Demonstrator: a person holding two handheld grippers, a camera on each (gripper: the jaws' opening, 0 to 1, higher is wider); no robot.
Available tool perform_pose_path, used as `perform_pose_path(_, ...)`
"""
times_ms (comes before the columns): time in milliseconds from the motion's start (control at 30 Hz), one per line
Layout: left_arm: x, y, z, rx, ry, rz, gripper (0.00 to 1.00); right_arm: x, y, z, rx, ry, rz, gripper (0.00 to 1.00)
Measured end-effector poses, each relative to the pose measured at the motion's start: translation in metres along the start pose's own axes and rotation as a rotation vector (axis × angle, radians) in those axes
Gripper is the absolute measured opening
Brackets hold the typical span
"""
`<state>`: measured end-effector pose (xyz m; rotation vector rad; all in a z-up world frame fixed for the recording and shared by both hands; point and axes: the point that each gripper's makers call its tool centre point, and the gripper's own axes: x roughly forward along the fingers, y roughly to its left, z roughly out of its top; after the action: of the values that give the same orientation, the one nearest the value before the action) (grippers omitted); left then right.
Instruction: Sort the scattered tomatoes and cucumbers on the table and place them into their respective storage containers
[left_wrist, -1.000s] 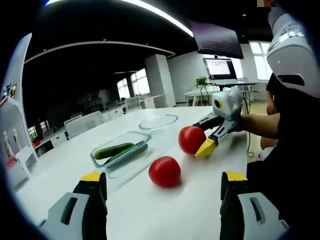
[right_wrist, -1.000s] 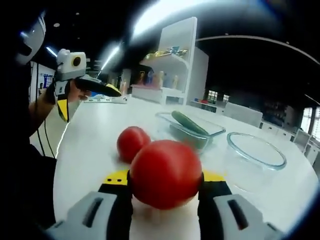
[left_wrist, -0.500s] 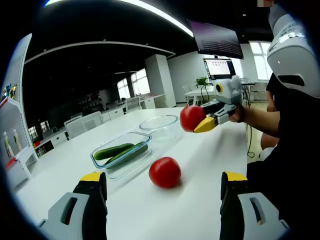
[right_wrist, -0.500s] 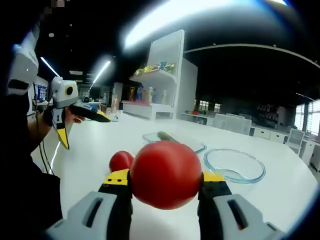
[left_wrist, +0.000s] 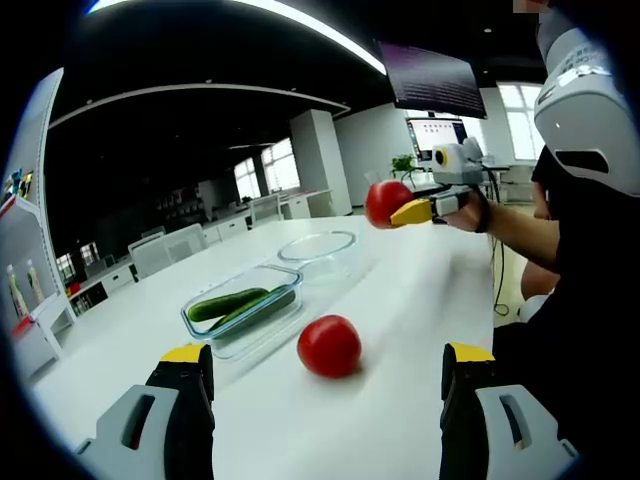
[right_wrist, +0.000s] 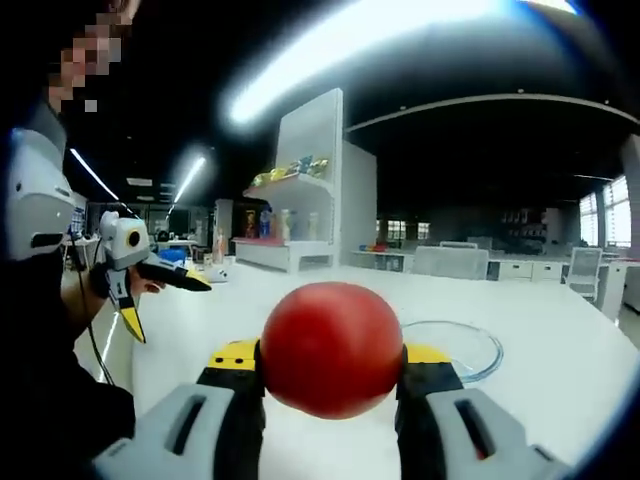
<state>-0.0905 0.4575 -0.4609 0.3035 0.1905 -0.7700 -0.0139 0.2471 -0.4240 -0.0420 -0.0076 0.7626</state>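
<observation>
In the left gripper view, the left gripper (left_wrist: 325, 375) stands nearest, its two jaws spread wide and holding nothing above the white table (left_wrist: 420, 300). Just beyond the jaws, a loose tomato (left_wrist: 329, 344) lies on the table. A little farther and to the left is the rectangular clear container (left_wrist: 243, 308) with two cucumbers (left_wrist: 228, 301) inside. Behind it stands the round glass bowl (left_wrist: 318, 245), which looks empty. Farther still, the right gripper (left_wrist: 410, 212) is in the air above the table, pinching a held tomato (left_wrist: 386, 202) between its jaws.

In the right gripper view, the held tomato (right_wrist: 331, 349) sits close to the camera, gripped on both sides by the yellow-tipped jaws of the right gripper (right_wrist: 331, 362). Behind it, the glass bowl (right_wrist: 452, 348) is partly hidden, so I cannot tell its contents from here. At the left, the left gripper (right_wrist: 165, 300) shows with its jaws apart. A white shelf unit (right_wrist: 312, 205) stands far behind the table.
</observation>
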Motion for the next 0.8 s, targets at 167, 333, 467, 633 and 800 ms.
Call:
perform_pose_path(167,0.0,0.0,0.001,0.004,0.004,0.0,0.94,0.0,-0.015,0.01,0.001,-0.019,-0.027,0.47)
perform_pose_path(333,0.0,-0.001,0.002,0.009,0.002,-0.002,0.94,0.007,-0.035,0.015,0.006,-0.018,-0.066,0.47)
perform_pose_path(467,0.0,-0.002,0.003,0.011,0.002,-0.003,0.94,0.013,-0.047,0.021,0.067,-0.054,-0.052,0.47)
perform_pose_path(633,0.0,-0.002,0.004,0.013,0.004,-0.003,0.94,0.025,-0.071,0.026,0.065,-0.05,-0.09,0.47)
perform_pose_path(800,0.002,-0.002,0.005,0.017,0.003,-0.008,0.94,0.039,-0.092,0.022,0.066,-0.026,-0.126,0.47)
